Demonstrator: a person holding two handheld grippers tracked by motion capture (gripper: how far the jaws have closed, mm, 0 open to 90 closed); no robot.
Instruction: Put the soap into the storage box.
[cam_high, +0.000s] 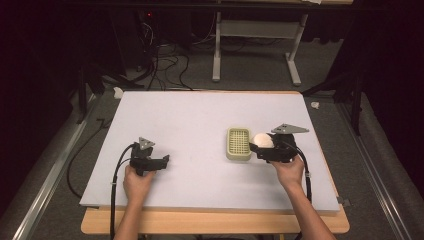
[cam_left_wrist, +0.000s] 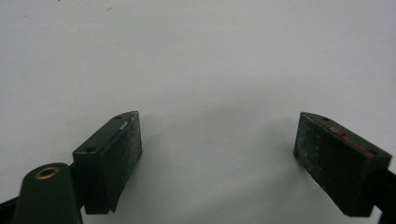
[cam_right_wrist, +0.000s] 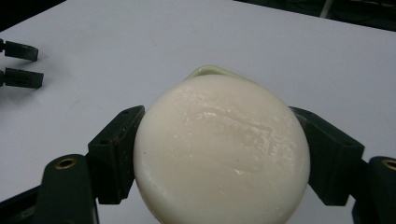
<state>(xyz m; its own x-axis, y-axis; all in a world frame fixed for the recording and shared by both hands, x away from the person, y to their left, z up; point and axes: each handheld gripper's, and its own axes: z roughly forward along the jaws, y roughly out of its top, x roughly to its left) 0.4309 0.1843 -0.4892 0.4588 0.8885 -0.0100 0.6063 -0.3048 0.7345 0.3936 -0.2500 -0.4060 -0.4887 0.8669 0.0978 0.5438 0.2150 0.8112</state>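
Right gripper view: soap (cam_right_wrist: 222, 149) sits pinched between the right gripper's (cam_right_wrist: 224, 158) jaws, just beside the dish (cam_high: 238, 143). Left gripper (cam_left_wrist: 219, 154) rests spread on the desk (cam_high: 190, 120), hand (cam_high: 137, 182) low.

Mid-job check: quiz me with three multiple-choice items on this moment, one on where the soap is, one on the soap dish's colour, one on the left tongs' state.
1. Where is the round white soap?
A. between the right tongs' jaws
B. on the floor
C. in the left tongs

2. What colour is the soap dish?
A. red
B. pale green
C. black

3. How are the left tongs?
A. shut on the soap
B. open, nothing between them
C. shut on the dish

Answers: 1 A, the right tongs clamp its sides; 2 B, seen from above; 3 B, bare table shows between the jaws.
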